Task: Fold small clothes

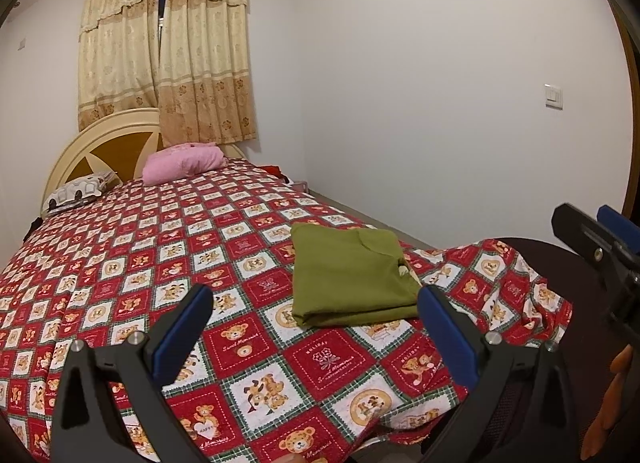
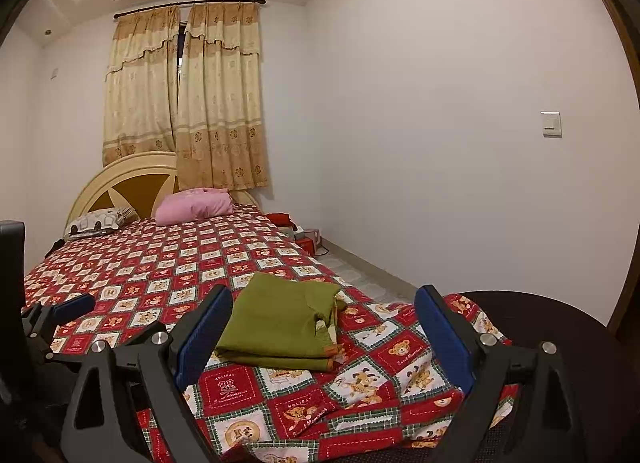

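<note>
A folded olive-green garment [image 1: 352, 275] lies flat on the red patchwork bedspread [image 1: 160, 263] near the foot of the bed; the right wrist view has the same garment [image 2: 280, 323] straight ahead. My left gripper [image 1: 316, 303] is open and held back from it, the garment's near edge showing between the blue pads with nothing held. My right gripper [image 2: 324, 303] is open too, hovering short of the cloth. Each gripper shows in the other's view: the right gripper [image 1: 592, 231] at the far right, the left gripper [image 2: 72, 307] at the far left.
A pink pillow [image 1: 182, 163] and a patterned pillow [image 1: 76, 193] lie by the cream headboard [image 1: 104, 143]. A white wall runs along the right of the bed. A dark rounded chair back [image 2: 560, 323] stands at the bed's near right corner. Small red boxes [image 2: 308, 241] sit on the floor.
</note>
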Available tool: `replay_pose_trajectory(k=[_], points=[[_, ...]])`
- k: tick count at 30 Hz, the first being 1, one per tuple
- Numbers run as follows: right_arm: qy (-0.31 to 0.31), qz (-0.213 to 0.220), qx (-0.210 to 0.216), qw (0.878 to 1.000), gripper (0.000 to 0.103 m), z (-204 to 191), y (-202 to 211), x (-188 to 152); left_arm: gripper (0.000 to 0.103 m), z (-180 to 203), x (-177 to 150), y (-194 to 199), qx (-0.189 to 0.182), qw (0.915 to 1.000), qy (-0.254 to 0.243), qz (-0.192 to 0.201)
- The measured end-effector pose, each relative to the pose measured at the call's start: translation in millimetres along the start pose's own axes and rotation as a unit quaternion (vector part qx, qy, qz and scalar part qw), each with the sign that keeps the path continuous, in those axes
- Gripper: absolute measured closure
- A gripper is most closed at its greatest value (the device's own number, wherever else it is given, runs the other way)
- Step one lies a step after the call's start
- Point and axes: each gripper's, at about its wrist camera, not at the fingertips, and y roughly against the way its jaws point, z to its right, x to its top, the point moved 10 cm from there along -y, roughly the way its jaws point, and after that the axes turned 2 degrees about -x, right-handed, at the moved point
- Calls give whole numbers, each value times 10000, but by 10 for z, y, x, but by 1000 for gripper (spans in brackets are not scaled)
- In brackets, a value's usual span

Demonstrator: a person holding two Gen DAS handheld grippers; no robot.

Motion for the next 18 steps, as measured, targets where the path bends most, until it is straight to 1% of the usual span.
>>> replay_pose_trajectory(k=[3,11,14,16,17,18], points=[[-9,-4,-10,10000,10,-1,14,0,0,-44,4,-3,158,9998,-83,3],[-25,-25,-59,10000,10,12,20,-20,0,-100,-29,-3,125,9999,-59,-90],[-48,-61,-74,9999,10,3,21,-44,0,-135,-45,-14,194,9997,-88,-134],[-55,-91,-84,9999,10,3,9,-59,0,-95,-70,-102,247,9993,-134,-252],[-57,-105,-95,9999,10,3,4,-69,0,-95,-89,-128,229,9992,-130,-313],[-65,-120,-109,9998,10,4,4,-78,0,-94,-126,-173,131,9990,-90,-418]])
